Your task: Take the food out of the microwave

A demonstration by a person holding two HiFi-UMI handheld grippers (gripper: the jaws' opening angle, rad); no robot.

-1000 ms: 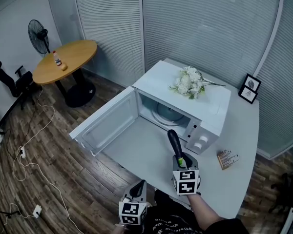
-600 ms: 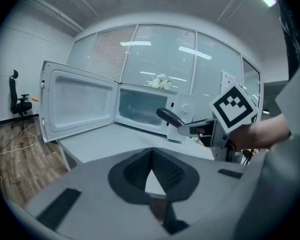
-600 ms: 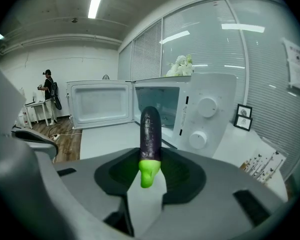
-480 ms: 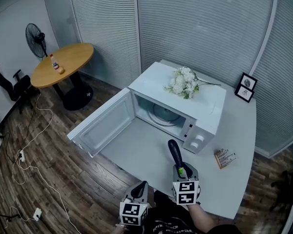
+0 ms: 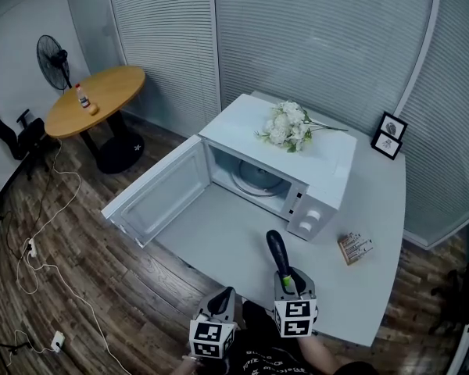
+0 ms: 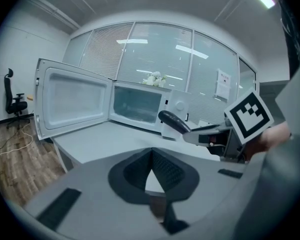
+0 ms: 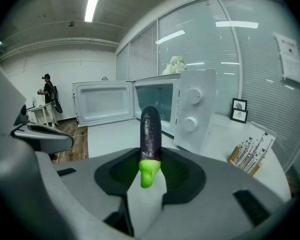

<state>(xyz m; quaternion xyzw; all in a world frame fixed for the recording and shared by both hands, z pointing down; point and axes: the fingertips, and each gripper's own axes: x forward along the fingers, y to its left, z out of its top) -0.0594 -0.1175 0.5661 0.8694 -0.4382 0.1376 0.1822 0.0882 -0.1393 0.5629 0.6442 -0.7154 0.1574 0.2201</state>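
A dark purple eggplant (image 5: pixel 277 252) with a green stem sticks forward out of my right gripper (image 5: pixel 288 281), which is shut on its stem end above the grey table (image 5: pixel 219 237), in front of the microwave. In the right gripper view the eggplant (image 7: pixel 151 131) rises between the jaws of my right gripper (image 7: pixel 151 174). The white microwave (image 5: pixel 328 170) stands with its door (image 5: pixel 152 198) swung wide to the left; inside, only the glass turntable (image 5: pixel 258 180) shows. My left gripper (image 5: pixel 221 303) hangs at the table's near edge, shut and empty (image 6: pixel 151 156).
White flowers (image 5: pixel 288 127) lie on top of the microwave. A picture frame (image 5: pixel 386 137) and a small card holder (image 5: pixel 353 247) stand on the table to the right. A round wooden table (image 5: pixel 94 100), a fan (image 5: pixel 53 53) and floor cables are at the left.
My right gripper has drawn back from the microwave toward the table's near edge, with the eggplant in it. The left gripper has stayed put.
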